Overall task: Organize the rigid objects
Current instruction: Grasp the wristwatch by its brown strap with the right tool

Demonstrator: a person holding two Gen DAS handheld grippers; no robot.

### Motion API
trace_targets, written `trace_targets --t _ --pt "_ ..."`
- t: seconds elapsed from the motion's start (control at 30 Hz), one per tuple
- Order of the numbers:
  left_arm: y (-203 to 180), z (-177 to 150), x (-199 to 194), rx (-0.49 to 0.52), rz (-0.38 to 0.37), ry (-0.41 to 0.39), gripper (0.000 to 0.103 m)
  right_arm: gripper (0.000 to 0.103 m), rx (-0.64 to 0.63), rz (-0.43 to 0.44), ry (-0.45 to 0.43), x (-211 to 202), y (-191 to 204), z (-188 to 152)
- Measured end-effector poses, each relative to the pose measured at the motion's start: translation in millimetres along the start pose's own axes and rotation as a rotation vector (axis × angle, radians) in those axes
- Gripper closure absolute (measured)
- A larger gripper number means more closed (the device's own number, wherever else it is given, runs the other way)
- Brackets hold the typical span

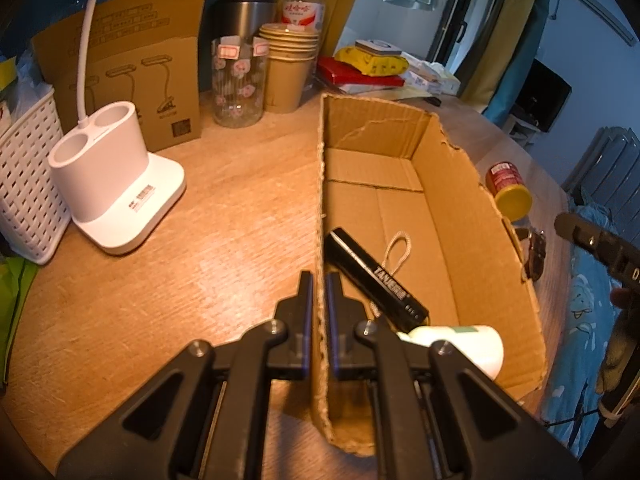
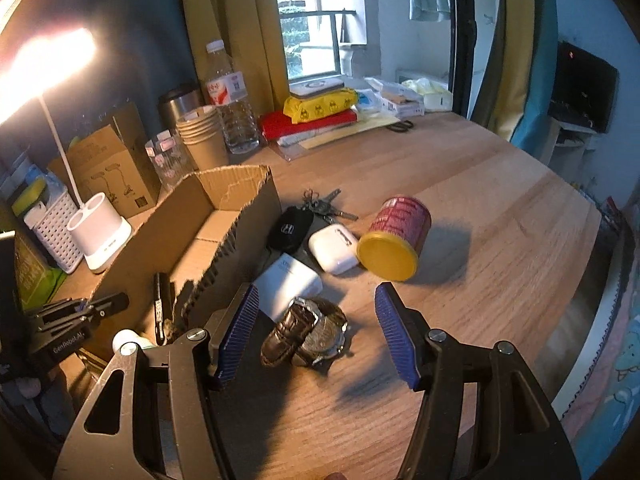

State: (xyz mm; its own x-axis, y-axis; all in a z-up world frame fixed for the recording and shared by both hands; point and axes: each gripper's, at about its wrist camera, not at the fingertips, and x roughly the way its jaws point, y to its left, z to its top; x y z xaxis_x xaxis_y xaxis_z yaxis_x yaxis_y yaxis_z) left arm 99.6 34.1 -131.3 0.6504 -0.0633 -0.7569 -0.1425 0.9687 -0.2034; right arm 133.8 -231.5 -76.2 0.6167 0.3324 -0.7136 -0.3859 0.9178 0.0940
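Observation:
My left gripper [image 1: 319,284] is shut on the left wall of an open cardboard box [image 1: 440,184]. In the box lie a black stick-shaped device [image 1: 376,280] with a cord loop and a white bottle [image 1: 472,344]. My right gripper [image 2: 316,296] is open and points down at a wristwatch [image 2: 308,332] with a dark leather strap, which lies on the table between its blue pads [image 2: 394,332] without touching them. Beyond the watch, right of the box, lie a white power bank [image 2: 288,284], a white earbud case [image 2: 334,248], a black key fob [image 2: 290,228], keys [image 2: 324,204] and a tipped red can [image 2: 396,236] with a yellow lid.
A white lamp base [image 1: 120,196], a white basket [image 1: 24,184], a glass jar [image 1: 238,84], stacked paper cups [image 1: 288,68] and a water bottle [image 1: 304,4] stand at the back left. Packets [image 2: 320,108] and scissors [image 2: 400,125] lie at the back. The table edge [image 2: 592,280] curves along the right.

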Motion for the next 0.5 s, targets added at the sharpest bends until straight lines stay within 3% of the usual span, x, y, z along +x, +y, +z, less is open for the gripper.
trace_targets --t 0.5 --pt "0.2 -1.4 1.3 0.0 0.002 0.002 0.097 0.039 0.004 0.021 0.06 24.1 4.2 -14.3"
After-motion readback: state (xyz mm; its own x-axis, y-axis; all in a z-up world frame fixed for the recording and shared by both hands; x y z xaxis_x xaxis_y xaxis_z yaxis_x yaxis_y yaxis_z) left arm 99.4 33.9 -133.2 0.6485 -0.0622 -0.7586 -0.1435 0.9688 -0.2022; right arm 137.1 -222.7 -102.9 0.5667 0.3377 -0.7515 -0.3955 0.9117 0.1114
